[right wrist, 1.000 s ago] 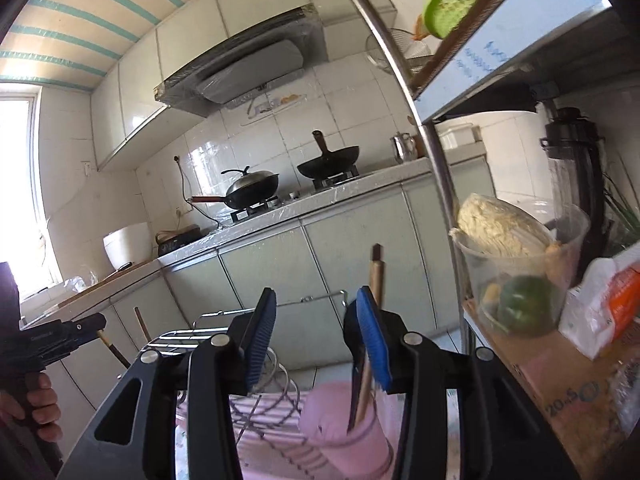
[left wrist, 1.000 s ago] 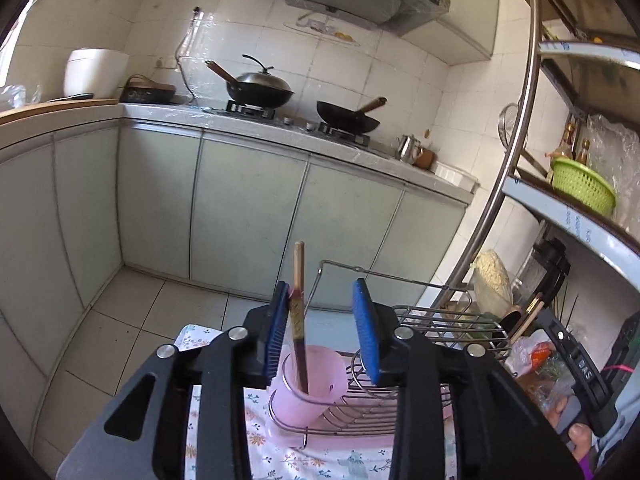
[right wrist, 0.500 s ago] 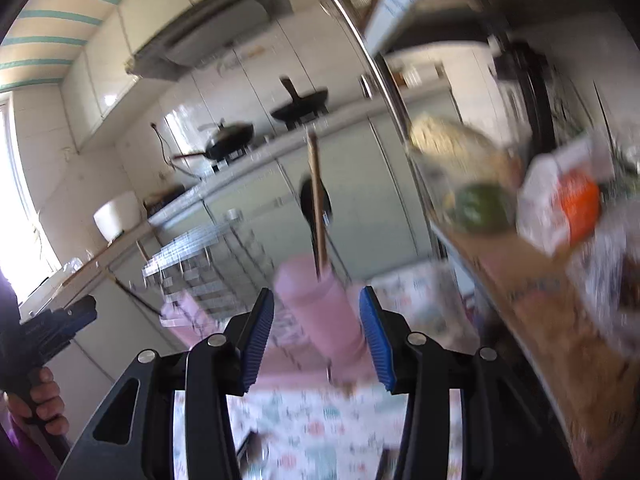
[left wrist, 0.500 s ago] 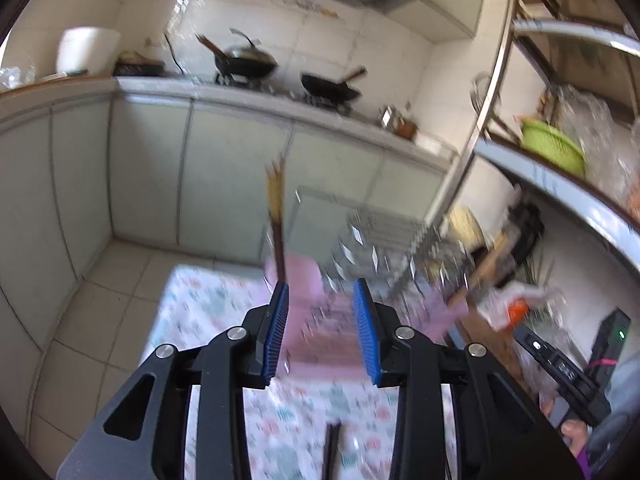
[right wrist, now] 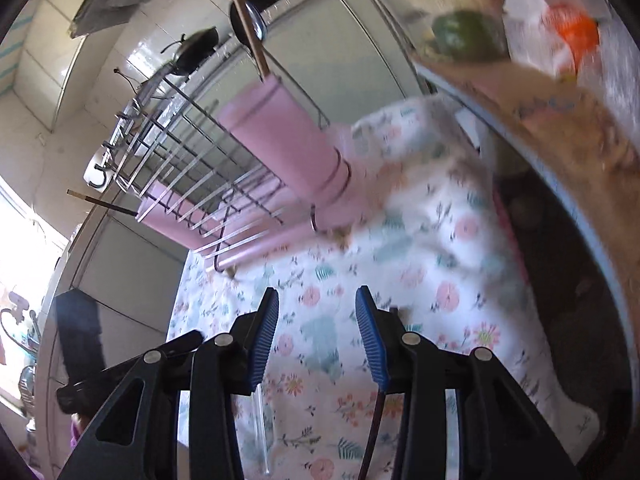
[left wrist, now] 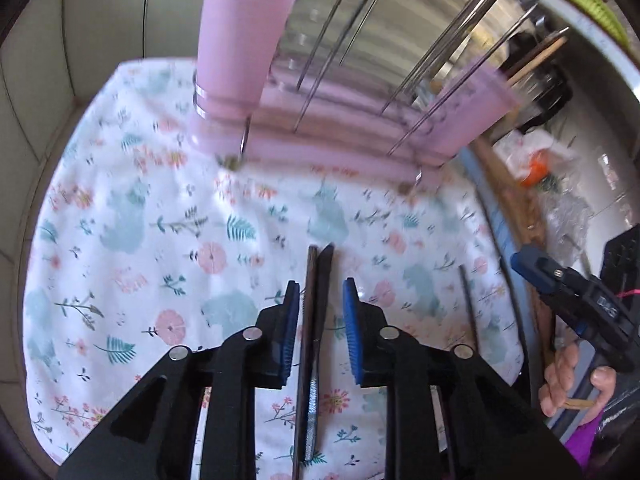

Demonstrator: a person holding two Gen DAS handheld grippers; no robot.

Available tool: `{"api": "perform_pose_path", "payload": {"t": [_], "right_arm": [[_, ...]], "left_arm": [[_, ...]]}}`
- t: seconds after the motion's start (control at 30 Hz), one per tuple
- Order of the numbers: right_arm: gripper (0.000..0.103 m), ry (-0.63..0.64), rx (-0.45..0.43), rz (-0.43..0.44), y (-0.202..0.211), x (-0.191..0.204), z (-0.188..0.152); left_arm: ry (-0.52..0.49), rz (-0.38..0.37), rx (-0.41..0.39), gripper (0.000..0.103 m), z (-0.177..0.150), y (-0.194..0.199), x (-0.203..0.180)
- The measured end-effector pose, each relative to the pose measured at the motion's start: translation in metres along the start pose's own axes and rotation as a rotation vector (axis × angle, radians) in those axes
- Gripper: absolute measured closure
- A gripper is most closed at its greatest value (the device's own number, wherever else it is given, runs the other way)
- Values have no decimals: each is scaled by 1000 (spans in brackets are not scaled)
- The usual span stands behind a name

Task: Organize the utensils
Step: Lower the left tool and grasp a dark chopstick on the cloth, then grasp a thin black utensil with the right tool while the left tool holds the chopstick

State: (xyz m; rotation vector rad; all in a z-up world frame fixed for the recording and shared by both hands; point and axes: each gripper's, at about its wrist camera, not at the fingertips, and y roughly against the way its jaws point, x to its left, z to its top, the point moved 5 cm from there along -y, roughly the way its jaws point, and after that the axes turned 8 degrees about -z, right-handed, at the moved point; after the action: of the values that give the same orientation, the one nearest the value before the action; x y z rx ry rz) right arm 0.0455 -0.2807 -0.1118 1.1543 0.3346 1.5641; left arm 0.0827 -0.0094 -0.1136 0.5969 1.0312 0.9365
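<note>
My left gripper [left wrist: 321, 300] is open and hangs low over the floral tablecloth [left wrist: 160, 240]. A dark chopstick [left wrist: 307, 312] and a black-handled utensil [left wrist: 322, 280] lie side by side between its jaws. The pink utensil cup [left wrist: 244, 28] on the wire dish rack [left wrist: 360, 40] stands beyond. My right gripper [right wrist: 316, 304] is open and empty above the cloth. A dark chopstick [right wrist: 370, 436] and a clear stick [right wrist: 262, 424] lie under it. The near pink cup [right wrist: 288, 136] holds a chopstick [right wrist: 246, 20]. A far pink cup [right wrist: 160, 216] holds another chopstick [right wrist: 100, 202].
The rack has a pink drip tray [left wrist: 320, 152]. Another dark chopstick [left wrist: 468, 304] lies on the cloth at the right. A shelf with bags and food [right wrist: 540, 40] borders the table's right side. Kitchen cabinets [right wrist: 320, 48] stand behind.
Both grippers have tipped down from the pink cups, where chopsticks stand, to just above the tablecloth. Both stay open. The loose utensils on the cloth have come into view.
</note>
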Motion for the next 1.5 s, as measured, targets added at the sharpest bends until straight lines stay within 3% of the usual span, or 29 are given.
{"api": "perform_pose_path", "payload": {"t": [0.2,0.43,0.47,0.53,0.73,0.9,1.03,1.17,1.5], "right_arm": [[63,-16,39,-4,-10,-6,-6],[63,-21,58,-11,-14,-7,-6],[63,-21,60,-12,-15,-7,-6],[63,-23,64,-15,-16,-8,-7],[63,-28,77,-27,-21,-11,-8],[63,-78,131,-10,-29,-21,-6],[64,-116,189,2,-37,-28,-6],[68,-110,212,-47,-45,-33,-5],[75,36,242,-190,-69,-28,-4]], "left_arm": [[-4,51,63,85,-3,-21,5],[20,36,108,85,-1,-38,13],[20,35,106,86,0,-40,13],[24,39,93,97,1,-40,15],[90,55,42,98,2,-26,29],[150,128,-38,98,5,0,48],[164,149,-28,98,7,4,57],[169,134,33,98,5,-7,59],[130,160,83,98,9,-15,57]]}}
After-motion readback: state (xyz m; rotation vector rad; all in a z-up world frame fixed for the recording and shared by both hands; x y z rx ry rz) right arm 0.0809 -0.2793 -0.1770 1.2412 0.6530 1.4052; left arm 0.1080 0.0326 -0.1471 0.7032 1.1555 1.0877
